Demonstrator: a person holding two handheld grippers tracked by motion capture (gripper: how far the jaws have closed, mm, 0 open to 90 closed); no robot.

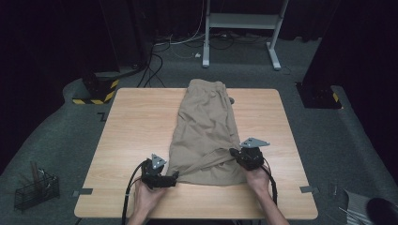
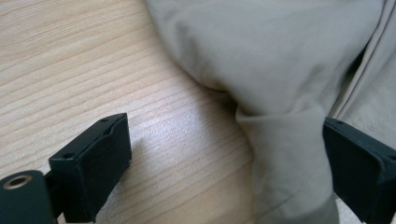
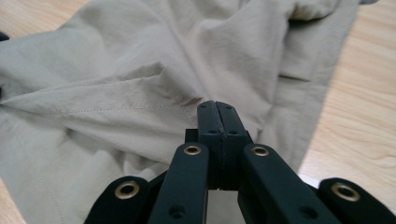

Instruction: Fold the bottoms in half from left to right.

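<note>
Wooden table [image 1: 136, 126], high view: khaki trousers [image 1: 206, 126] lay lengthwise along its middle. Left gripper [image 1: 174, 176] at their near left corner; left gripper view: jaws spread wide, fabric between, ungripped. Right gripper [image 3: 217, 109], right gripper view: clenched on a trouser fold.

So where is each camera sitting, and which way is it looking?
High view: above the person's side, looking forward and down at the table and tan trousers; forearms, hands and both tongs show.
Left gripper view: rides the left tongs, looking along open jaws at a trouser fold and the wood.
Right gripper view: rides the right tongs, jaws shut, apparently pinching cloth.
All views share the trousers and the tabletop.
</note>
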